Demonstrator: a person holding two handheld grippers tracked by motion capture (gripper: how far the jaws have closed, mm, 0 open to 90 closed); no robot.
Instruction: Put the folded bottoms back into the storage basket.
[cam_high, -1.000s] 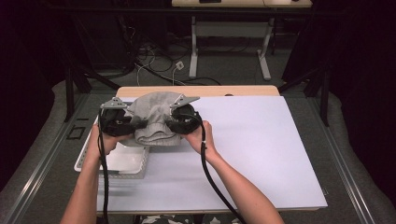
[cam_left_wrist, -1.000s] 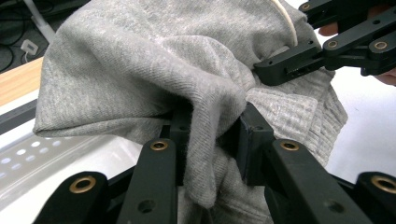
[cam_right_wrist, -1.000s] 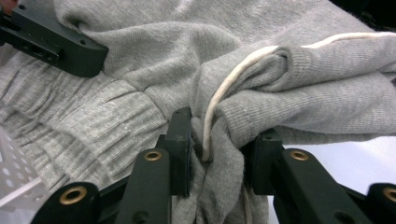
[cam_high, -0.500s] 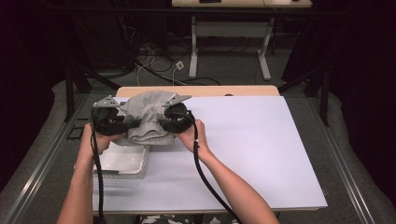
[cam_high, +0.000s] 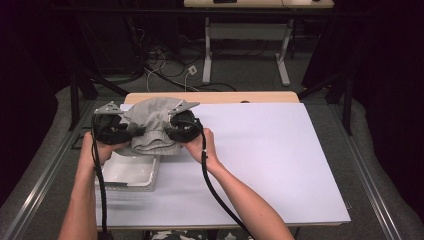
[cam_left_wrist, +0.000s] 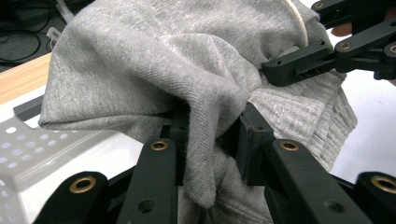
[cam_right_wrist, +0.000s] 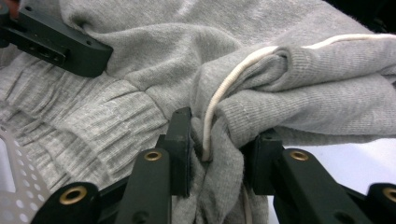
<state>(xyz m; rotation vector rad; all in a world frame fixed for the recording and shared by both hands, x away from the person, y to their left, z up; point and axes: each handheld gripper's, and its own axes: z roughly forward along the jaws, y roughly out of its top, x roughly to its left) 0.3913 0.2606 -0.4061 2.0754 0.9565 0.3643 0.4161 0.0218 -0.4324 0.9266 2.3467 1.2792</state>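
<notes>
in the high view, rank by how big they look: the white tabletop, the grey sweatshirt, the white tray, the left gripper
1. white tabletop
2. grey sweatshirt
3. white tray, partly hidden under the sweatshirt, so this place is unsure
4. left gripper

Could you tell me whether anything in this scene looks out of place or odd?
Only one small thing: the right gripper has pinched the white drawstring together with the fabric of the grey sweatshirt. The garment hangs bunched between both grippers above the white perforated tray, with the left gripper clamped on a fold.
</notes>
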